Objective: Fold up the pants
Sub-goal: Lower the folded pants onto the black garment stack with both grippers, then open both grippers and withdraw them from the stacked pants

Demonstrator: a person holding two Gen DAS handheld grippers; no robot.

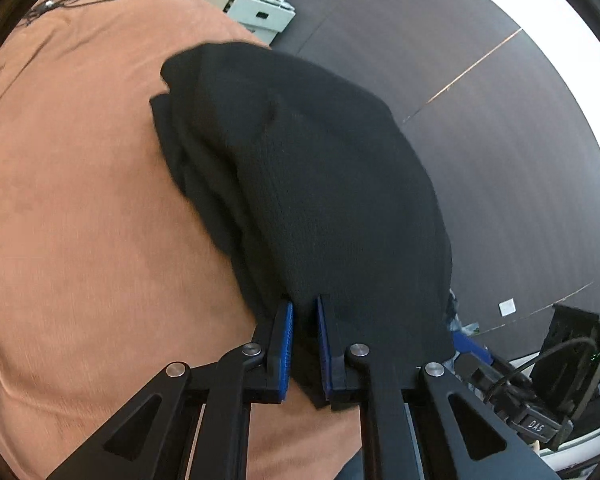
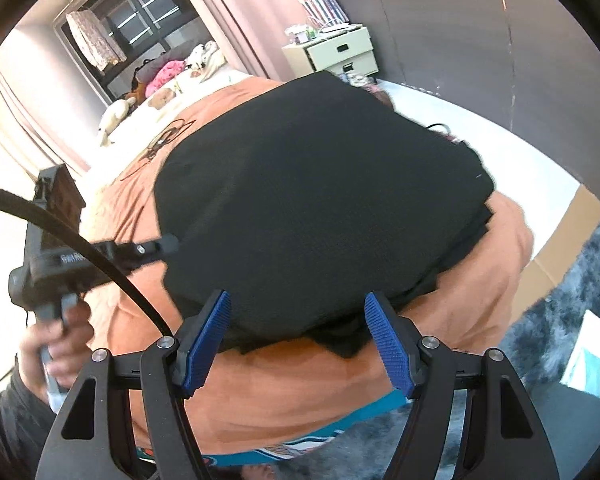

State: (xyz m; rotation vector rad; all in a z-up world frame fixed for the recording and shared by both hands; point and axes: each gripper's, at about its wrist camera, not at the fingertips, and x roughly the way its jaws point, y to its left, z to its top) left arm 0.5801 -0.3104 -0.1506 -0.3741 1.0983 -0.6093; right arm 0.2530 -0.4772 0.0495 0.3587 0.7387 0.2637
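Jaws nearly together, my left gripper [image 1: 304, 344] pinches an edge of the black pants [image 1: 300, 168], which spread toward 12 o'clock over the orange bedspread [image 1: 80, 200]. My right gripper [image 2: 300, 340] stands spread wide, the folded pants [image 2: 320, 200] lying just beyond its fingertips.

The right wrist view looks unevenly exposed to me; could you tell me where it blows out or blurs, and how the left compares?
Right wrist: left edge by the curtains blown out white, the hand on the other gripper motion-blurred, black pants showing their weave. Left wrist: white glare along the upper-right rim, orange bedcover softly smeared.
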